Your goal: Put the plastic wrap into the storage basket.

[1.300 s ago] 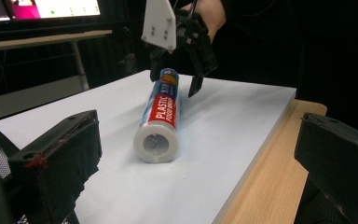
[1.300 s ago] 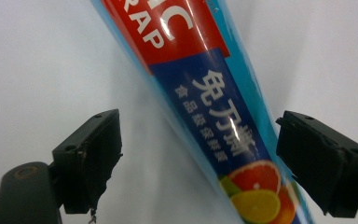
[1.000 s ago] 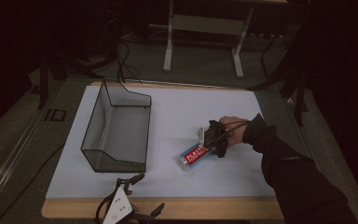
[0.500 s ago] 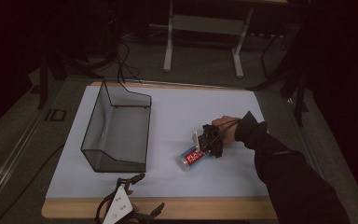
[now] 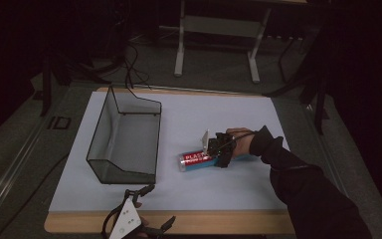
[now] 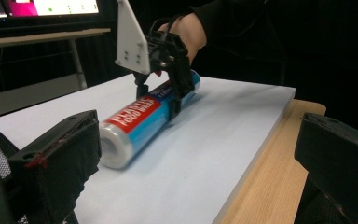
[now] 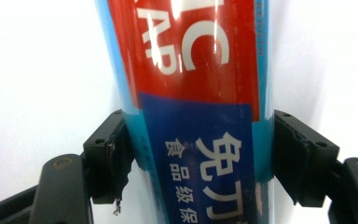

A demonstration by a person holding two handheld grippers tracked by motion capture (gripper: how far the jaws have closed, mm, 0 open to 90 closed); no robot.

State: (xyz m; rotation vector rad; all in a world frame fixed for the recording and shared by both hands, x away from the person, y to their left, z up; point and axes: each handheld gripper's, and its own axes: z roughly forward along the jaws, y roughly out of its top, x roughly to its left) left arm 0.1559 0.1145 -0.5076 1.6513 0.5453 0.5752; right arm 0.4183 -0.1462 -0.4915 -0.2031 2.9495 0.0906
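A roll of plastic food wrap [image 5: 194, 160], blue with a red label, lies on the pale mat [image 5: 219, 119] right of centre. My right gripper [image 5: 215, 157] comes down on it from above. Its jaws have just been closing, and the pads [image 7: 109, 158] now press on both sides of the roll [image 7: 196, 93]. From the left gripper view the roll [image 6: 140, 121] points toward the camera with the right gripper [image 6: 158, 95] astride its far part. My left gripper [image 5: 155, 206] rests at the table's front edge, its jaws [image 6: 200, 144] wide open with nothing between them.
A black wire-mesh basket [image 5: 99, 134] stands open-topped on the left part of the mat. The wooden table edge [image 5: 219, 221] runs along the front. Table legs and cables stand on the floor beyond the far edge.
The right gripper's jaws have closed onto the roll, and the hand has shifted slightly to the left along it. The left gripper has kept still.
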